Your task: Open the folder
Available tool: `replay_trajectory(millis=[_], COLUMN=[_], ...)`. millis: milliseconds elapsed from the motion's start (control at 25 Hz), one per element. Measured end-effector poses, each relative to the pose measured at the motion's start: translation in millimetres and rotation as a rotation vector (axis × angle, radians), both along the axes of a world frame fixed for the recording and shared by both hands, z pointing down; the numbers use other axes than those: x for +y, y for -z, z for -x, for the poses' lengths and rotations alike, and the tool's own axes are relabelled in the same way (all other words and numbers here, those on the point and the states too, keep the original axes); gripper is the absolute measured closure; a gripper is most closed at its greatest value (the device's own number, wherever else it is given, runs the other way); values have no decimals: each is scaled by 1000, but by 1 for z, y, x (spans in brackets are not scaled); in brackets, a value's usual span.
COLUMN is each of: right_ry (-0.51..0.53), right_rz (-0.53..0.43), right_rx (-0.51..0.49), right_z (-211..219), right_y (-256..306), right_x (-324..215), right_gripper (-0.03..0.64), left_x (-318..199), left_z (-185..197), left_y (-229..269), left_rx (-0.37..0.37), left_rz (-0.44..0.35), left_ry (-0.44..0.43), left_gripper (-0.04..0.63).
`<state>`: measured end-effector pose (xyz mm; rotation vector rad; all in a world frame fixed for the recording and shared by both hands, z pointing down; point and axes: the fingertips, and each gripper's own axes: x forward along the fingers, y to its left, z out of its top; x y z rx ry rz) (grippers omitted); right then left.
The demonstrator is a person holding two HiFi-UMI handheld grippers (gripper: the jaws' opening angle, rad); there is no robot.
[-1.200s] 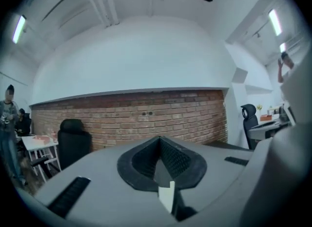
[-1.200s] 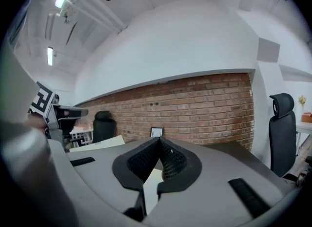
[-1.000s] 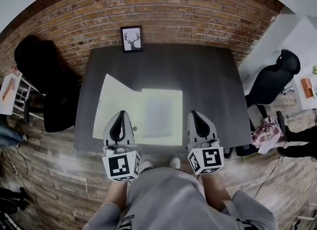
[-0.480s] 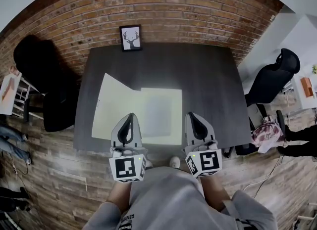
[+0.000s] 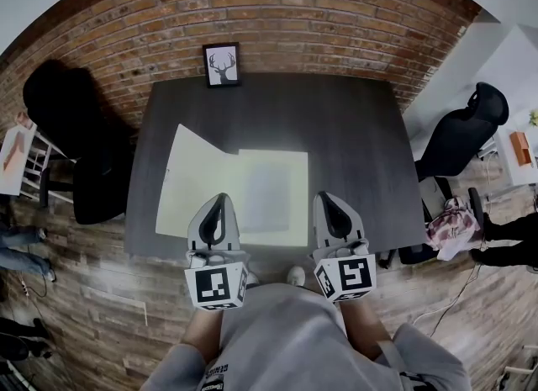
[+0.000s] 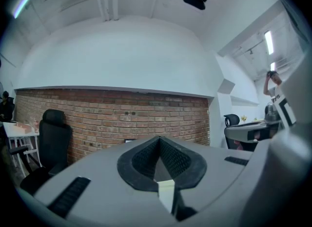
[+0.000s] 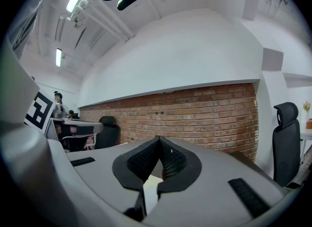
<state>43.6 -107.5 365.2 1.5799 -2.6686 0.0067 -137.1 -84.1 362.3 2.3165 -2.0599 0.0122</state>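
Note:
A pale, cream-coloured folder lies open and flat on the dark table, its cover spread out to the left. My left gripper hovers over the folder's near edge, shut and holding nothing. My right gripper hangs just off the folder's near right corner, also shut and empty. In the left gripper view the jaws meet tip to tip, with a pale strip of folder below them. The right gripper view shows its jaws closed the same way. Both point level toward the brick wall.
A framed deer picture leans on the brick wall at the table's far edge. One black office chair stands left of the table, another to the right. The person's lap is at the near edge.
My left gripper has shifted a little to the right along the folder's near edge, then stayed put. The right gripper and the folder have not moved.

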Motion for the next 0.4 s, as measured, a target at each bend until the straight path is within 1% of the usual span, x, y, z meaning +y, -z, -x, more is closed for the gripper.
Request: replay_trajectory(millis=[400], right_ry=[0], right_rz=[0], right_rx=[2], right_z=[-2], right_y=[1], right_x=[0], right_gripper=[618], left_x=[0], left_z=[0], left_y=[0], left_rx=[-1], left_rz=[6], left_ry=[8], left_gripper=[592])
